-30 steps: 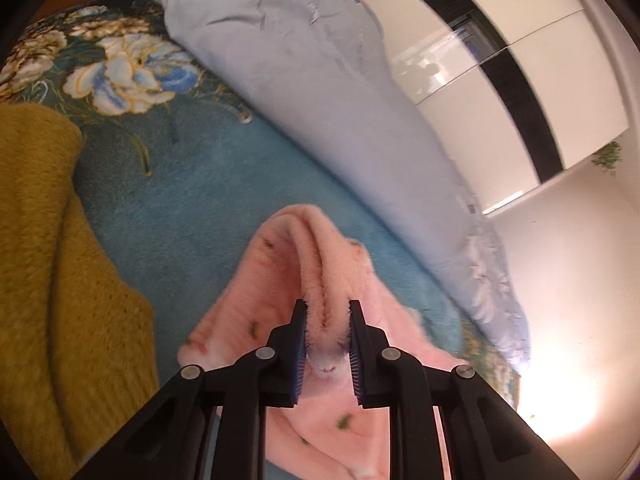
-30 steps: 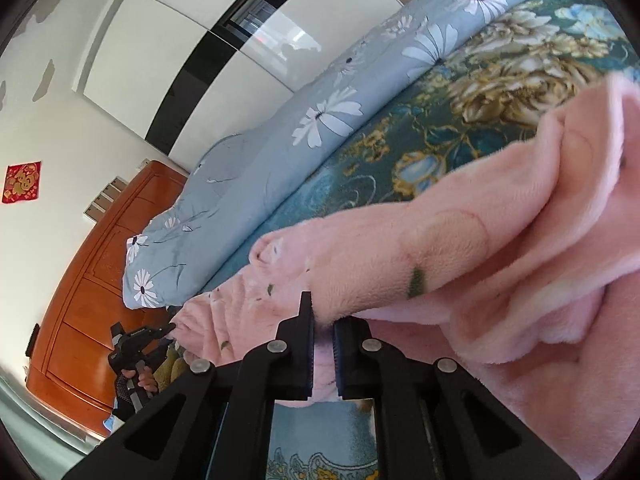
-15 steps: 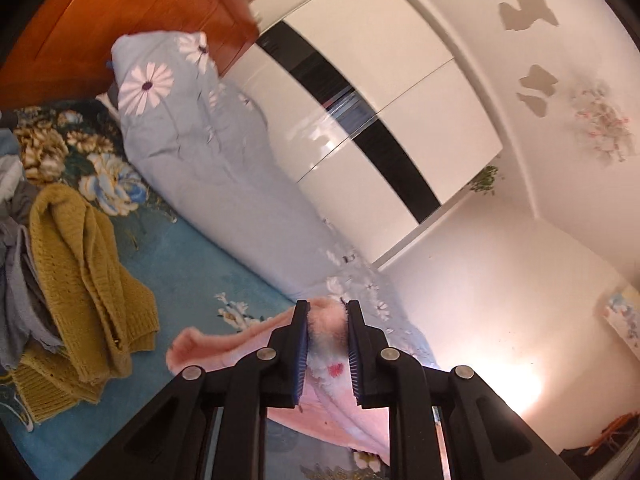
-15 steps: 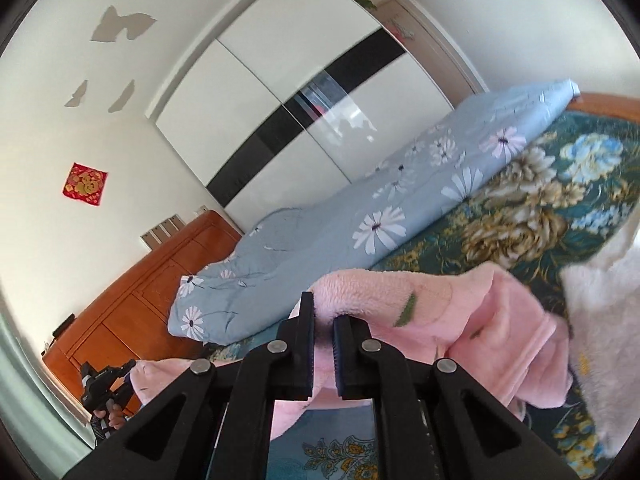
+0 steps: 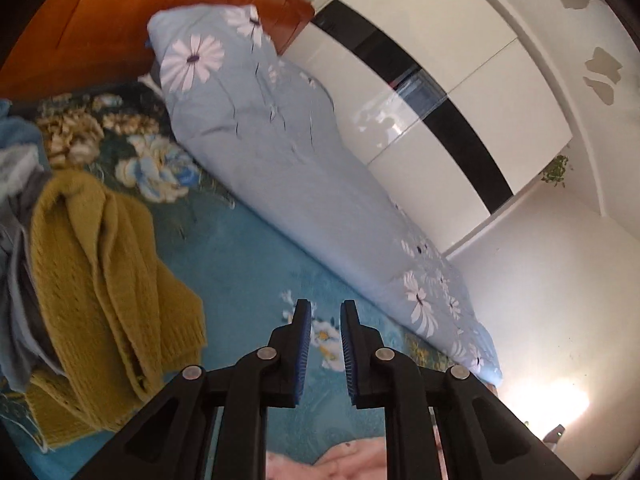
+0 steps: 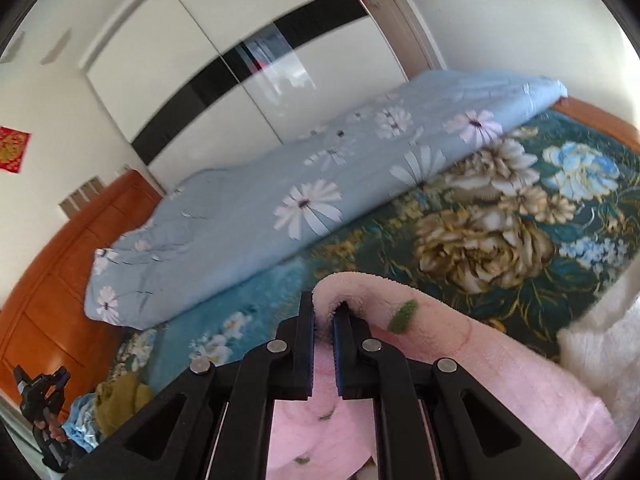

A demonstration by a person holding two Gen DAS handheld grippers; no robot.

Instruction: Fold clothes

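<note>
Bed (image 6: 520, 208) covered by teal floral spread; long blue daisy-print quilt (image 6: 280, 184) rolled along its far side, before a white wardrobe (image 6: 224, 40). Pink fleece garment (image 6: 480, 360) draped over near part of bed, one folded edge raised. Mustard knit sweater (image 5: 100, 280) heaped at left of bed, beside grey and blue clothes. Right gripper (image 6: 324, 320): jaws pinching raised pink fold. Left gripper (image 5: 325, 322): jaws spread, nothing between them, held above bedspread; pink garment seen just below it (image 5: 348, 460)
</note>
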